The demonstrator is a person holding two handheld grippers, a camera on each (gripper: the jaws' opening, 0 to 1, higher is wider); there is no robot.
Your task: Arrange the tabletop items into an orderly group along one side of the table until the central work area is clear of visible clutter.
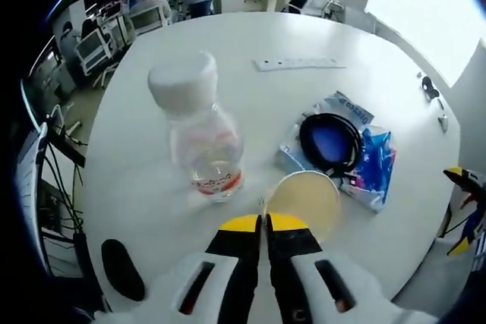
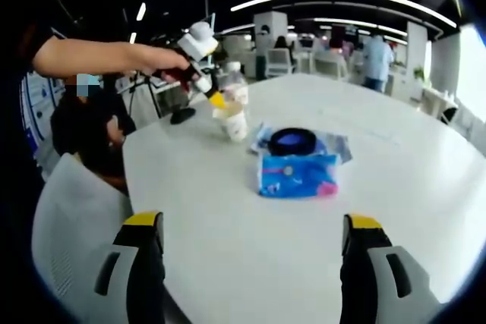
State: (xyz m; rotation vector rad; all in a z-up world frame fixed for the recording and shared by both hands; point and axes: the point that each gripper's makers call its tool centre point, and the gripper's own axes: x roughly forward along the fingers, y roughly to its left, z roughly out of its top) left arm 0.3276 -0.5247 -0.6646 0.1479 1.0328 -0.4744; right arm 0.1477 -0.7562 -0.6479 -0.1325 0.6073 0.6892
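Closest to us in the left gripper view, our left gripper (image 1: 265,223) has its yellow-tipped jaws drawn together on the near rim of a paper cup (image 1: 302,199); we read that as a pinch on the cup wall. The right gripper view agrees: the left gripper (image 2: 216,99) sits at the top of the cup (image 2: 235,121), a person's hand (image 2: 163,58) behind it. Our right gripper (image 2: 250,224) is spread wide with nothing between its jaws, hovering over bare white table (image 2: 228,248).

Taking the cup as our landmark: a clear plastic bottle (image 1: 199,125) with a white cap and a red-edged label stands upright just beside it. On the cup's other side, touching or nearly so, lies a blue wet-wipe packet (image 1: 370,163), with a dark ring-shaped object (image 1: 330,142) resting on it. A white power strip (image 1: 298,63) lies well beyond the cup.

We judge the grip to be the risk. A thin rim pinched at one point can buckle or slip free, and swinging the cup sideways could clip the bottle and topple it. The cup looks pale, light and empty, though we cannot be sure.
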